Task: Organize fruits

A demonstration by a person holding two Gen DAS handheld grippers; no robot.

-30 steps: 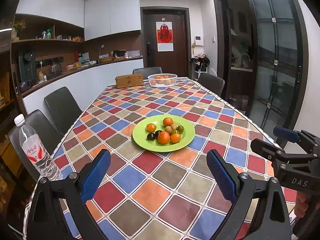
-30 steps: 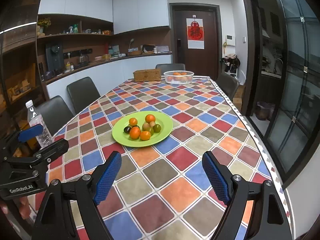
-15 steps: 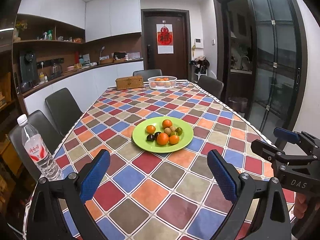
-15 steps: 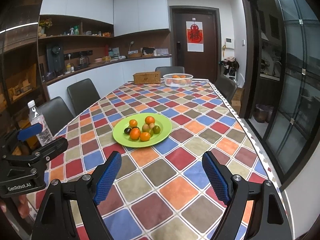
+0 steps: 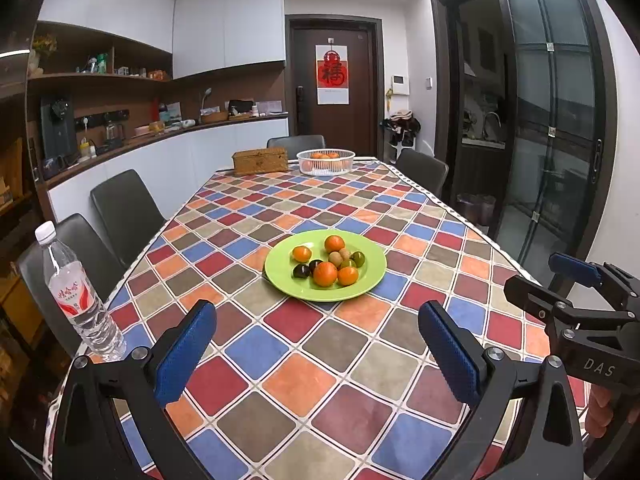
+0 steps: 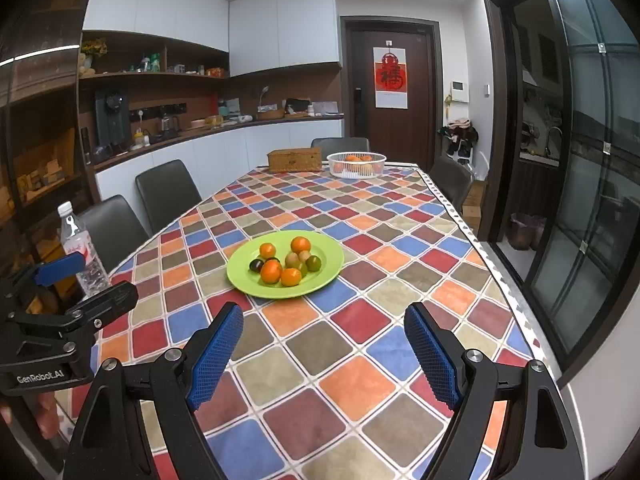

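Note:
A green plate (image 5: 372, 280) (image 6: 332, 268) sits mid-table on the checkered cloth. It holds several small fruits: oranges (image 5: 325, 273) (image 6: 271, 271), brown kiwis (image 5: 335, 258), dark plums (image 5: 301, 270) and green ones (image 6: 313, 263). My left gripper (image 5: 318, 354) is open and empty, above the near table edge, short of the plate. My right gripper (image 6: 322, 350) is open and empty at about the same distance. Each gripper also shows at the side of the other's view (image 5: 576, 304) (image 6: 64, 300).
A white basket (image 5: 326, 162) with oranges and a wicker box (image 5: 260, 162) stand at the far end. A water bottle (image 5: 76, 300) stands at the left table edge. Dark chairs (image 5: 124, 208) line the left side and far end. Glass doors are at the right.
Both grippers have drawn back and risen slightly, so the plate appears a little farther away. Jaws stay open.

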